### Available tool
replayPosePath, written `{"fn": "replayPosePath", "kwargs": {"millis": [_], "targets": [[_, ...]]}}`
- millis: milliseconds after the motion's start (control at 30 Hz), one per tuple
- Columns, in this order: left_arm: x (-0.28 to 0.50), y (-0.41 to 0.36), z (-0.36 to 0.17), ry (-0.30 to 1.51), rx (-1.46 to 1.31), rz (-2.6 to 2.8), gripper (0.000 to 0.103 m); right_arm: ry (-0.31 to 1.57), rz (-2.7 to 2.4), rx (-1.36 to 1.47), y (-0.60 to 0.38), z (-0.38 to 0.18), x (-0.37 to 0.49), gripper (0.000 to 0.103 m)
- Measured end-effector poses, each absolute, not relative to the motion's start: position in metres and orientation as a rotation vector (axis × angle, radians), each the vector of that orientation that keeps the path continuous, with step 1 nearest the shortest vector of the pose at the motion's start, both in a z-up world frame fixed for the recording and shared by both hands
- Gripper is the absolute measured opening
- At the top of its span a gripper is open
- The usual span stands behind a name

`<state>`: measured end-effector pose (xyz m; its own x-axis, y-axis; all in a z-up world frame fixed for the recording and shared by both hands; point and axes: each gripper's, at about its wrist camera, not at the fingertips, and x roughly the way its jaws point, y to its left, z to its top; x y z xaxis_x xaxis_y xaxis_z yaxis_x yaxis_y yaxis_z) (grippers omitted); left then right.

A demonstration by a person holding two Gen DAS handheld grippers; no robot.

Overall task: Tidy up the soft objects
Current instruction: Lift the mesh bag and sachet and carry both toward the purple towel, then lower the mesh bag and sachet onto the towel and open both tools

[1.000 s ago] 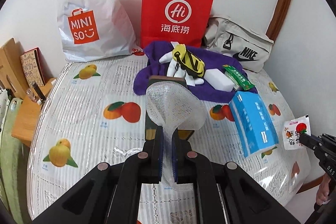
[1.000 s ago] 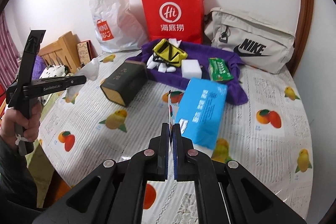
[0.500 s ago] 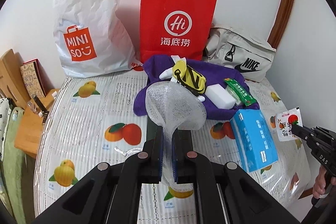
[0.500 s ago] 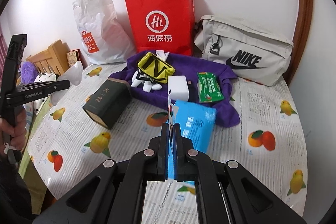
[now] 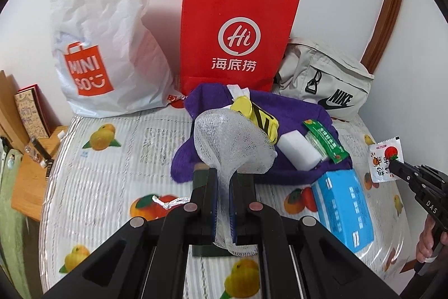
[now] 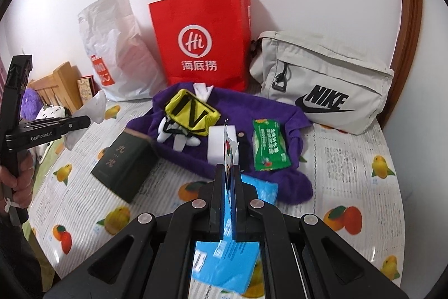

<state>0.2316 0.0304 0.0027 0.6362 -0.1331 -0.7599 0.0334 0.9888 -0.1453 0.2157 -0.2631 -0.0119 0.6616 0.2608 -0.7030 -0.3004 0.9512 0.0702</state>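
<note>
Both grippers have advanced toward the bags at frame top. Left gripper [image 5: 223,184] stays clamped on white mesh pouch [image 5: 232,142], frame centre; right gripper [image 6: 230,173] clamped on small sachet [image 6: 228,147], above purple towel [image 6: 280,114]. Drop-off likely next.

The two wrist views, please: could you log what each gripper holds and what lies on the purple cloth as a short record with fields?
left gripper: shut on white mesh pouch
right gripper: shut on small sachet, seen edge-on from its own camera
purple cloth: carries yellow-and-black item, white block, green packet
in front of cloth: dark green box, blue tissue pack
against wall: white plastic bag, red paper bag, grey bag
</note>
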Motion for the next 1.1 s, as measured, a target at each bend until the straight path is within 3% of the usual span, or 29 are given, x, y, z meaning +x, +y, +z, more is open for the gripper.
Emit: {"fn": "replayPosePath", "kwargs": {"millis": [1100], "targets": [[0.388, 0.002, -0.080, 1.050, -0.150, -0.158, 0.007, 0.897, 0.260, -0.121, -0.258, -0.082, 0.362, 0.004]]}}
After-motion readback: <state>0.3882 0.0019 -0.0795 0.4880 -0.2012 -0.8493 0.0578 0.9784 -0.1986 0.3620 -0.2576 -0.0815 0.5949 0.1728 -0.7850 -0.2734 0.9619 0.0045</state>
